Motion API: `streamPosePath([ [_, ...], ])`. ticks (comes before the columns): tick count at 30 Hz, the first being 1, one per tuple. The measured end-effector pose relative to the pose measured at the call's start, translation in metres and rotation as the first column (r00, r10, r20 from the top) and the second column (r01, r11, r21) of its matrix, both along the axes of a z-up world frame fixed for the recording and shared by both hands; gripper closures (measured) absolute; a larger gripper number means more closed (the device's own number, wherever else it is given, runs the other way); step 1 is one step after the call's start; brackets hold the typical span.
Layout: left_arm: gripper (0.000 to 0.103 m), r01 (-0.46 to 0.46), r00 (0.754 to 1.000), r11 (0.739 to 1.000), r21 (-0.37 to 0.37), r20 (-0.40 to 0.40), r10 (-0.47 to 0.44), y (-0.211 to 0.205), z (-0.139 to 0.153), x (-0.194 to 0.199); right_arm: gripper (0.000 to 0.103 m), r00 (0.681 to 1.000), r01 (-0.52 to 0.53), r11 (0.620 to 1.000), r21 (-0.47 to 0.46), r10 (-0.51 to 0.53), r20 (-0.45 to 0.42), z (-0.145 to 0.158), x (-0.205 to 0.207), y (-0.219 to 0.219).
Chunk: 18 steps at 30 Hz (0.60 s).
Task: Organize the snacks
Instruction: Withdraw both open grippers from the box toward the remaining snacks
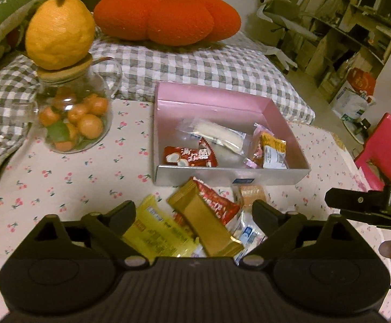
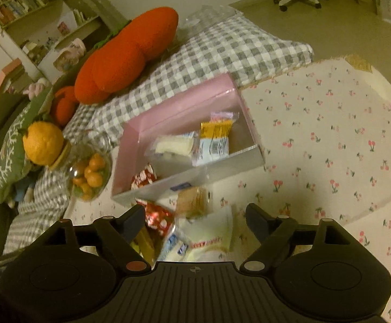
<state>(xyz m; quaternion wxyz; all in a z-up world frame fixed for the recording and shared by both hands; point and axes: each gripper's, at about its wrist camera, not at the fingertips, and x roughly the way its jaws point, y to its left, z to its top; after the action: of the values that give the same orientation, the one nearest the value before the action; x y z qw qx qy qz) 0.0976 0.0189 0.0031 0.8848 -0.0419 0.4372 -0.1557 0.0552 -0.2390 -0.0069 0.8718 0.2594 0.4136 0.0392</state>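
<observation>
A pink box [image 1: 211, 99] [image 2: 168, 118] stands on the cherry-print table and holds a red packet [image 1: 190, 157], a white bar in clear wrap [image 1: 219, 133] and an orange-and-white packet [image 1: 273, 149]. A loose pile of snacks lies in front of it: a gold bar [image 1: 206, 222], a yellow packet [image 1: 155, 231], a red packet [image 1: 217, 202] [image 2: 157, 216] and a white packet [image 2: 211, 234]. My left gripper [image 1: 195, 211] hovers open over the pile with its pads off the wrappers. My right gripper [image 2: 195, 215] is open above the same pile, touching nothing.
A glass jar of small oranges [image 1: 74, 118] with a large yellow citrus [image 1: 59, 31] on its lid stands left of the box. A checked cushion [image 1: 195, 64] and an orange pumpkin pillow [image 1: 165, 14] lie behind. A red chair [image 1: 384, 153] stands at the right.
</observation>
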Motion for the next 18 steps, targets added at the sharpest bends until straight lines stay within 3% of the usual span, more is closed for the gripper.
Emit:
streamPosePath([
  [12, 0.005, -0.015, 1.000, 1.000, -0.015, 0.013, 0.015, 0.020, -0.020, -0.009, 0.019, 0.996, -0.092, 0.995, -0.038, 0.092, -0.016, -0.011, -0.010, 0.015],
  [18, 0.005, -0.018, 1.000, 1.000, -0.008, 0.006, 0.019, 0.020, -0.027, -0.005, 0.019, 0.995, -0.078, 0.997, 0.013, 0.079, -0.058, -0.021, -0.005, 0.014],
])
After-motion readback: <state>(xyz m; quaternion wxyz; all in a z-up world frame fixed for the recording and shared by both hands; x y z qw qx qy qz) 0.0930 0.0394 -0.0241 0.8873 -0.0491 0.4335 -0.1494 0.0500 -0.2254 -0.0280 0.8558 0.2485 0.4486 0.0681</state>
